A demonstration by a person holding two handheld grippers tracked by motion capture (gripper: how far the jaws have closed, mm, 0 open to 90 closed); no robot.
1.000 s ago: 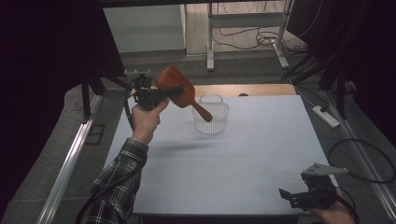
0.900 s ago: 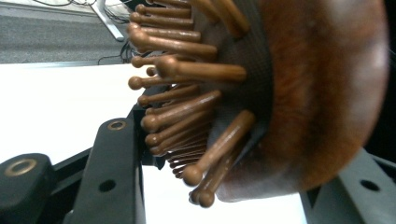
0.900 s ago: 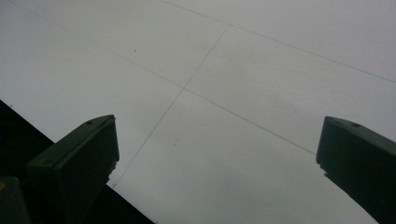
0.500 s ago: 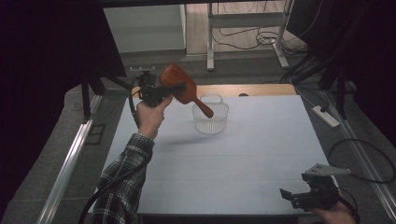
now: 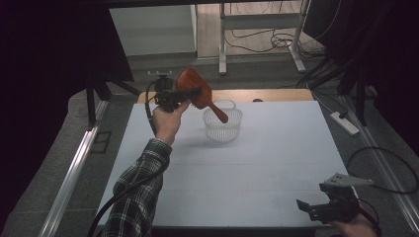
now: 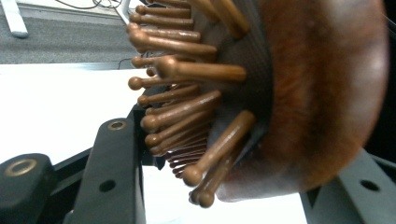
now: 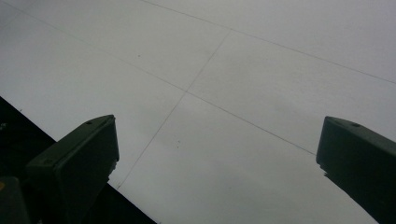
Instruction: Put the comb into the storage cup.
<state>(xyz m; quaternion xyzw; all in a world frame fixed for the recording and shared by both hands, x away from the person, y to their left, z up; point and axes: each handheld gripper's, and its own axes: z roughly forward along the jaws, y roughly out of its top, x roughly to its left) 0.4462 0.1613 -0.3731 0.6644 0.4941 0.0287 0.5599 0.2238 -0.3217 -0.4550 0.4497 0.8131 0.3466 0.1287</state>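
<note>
The big white table [image 5: 257, 182] fills the middle of the scene. Far on it, a bit left of the middle, stands a clear round basket [image 5: 223, 127]. A brown wooden hairbrush [image 5: 193, 90] is up in the air just left of the basket, and its handle slants down over the basket's rim. The left gripper [image 5: 193, 92] has its fingers closed tight on the brush head. The right gripper [image 5: 302, 205] rests low at the near right corner, with its fingers wide open and nothing between them.
</note>
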